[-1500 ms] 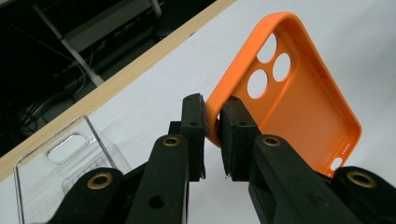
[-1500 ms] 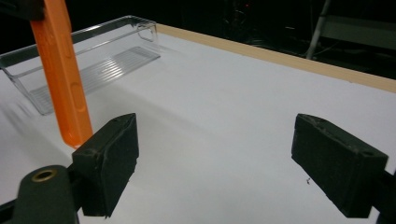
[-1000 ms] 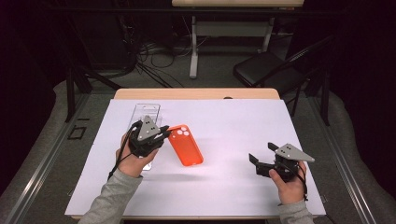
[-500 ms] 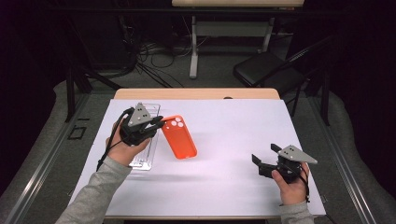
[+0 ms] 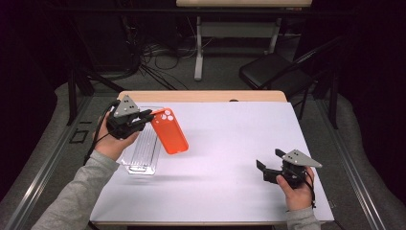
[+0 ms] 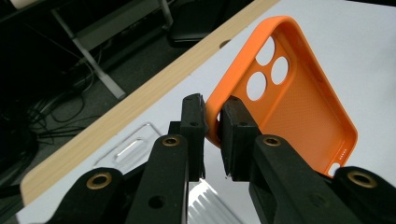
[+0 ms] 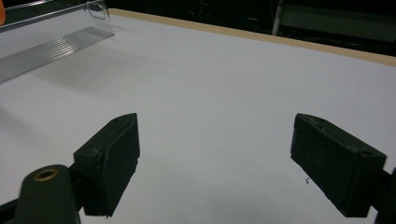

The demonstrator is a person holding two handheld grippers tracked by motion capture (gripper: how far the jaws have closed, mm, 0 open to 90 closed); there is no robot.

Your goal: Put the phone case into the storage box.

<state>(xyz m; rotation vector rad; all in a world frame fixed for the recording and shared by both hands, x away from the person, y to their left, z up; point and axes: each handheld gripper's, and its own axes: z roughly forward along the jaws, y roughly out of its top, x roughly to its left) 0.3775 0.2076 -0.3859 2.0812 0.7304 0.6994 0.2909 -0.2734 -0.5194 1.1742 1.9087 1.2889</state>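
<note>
Left side: the left gripper (image 5: 146, 116) is pinching the rim of an orange soft-plastic phone case with three round camera holes (image 5: 169, 131). In the left gripper view its two black pads (image 6: 236, 123) are pressing together on the case's thin side wall near the camera-hole corner, with the case (image 6: 299, 100) extending up and away from the jaws, open inner face toward the camera. In the high view the case is hanging off the gripper's tip, tilted, its far end sloping down toward the person's side, its shadow showing on the sheet beneath.

Just below and beside the left gripper, a clear ribbed plastic tray (image 5: 141, 153) is lying flat on the white table cover (image 5: 230, 143); the hand holding the gripper is sitting over the tray's far end. The tray's corner (image 6: 130, 144) is also showing behind the jaws in the left gripper view.

Right side: the right gripper (image 5: 267, 167) is resting low near the table's near edge, well apart from the case. Its jaws are standing wide apart in the right gripper view (image 7: 215, 158), with bare white cover between them. The clear tray (image 7: 51, 51) is lying far ahead of it, to its left.
</note>
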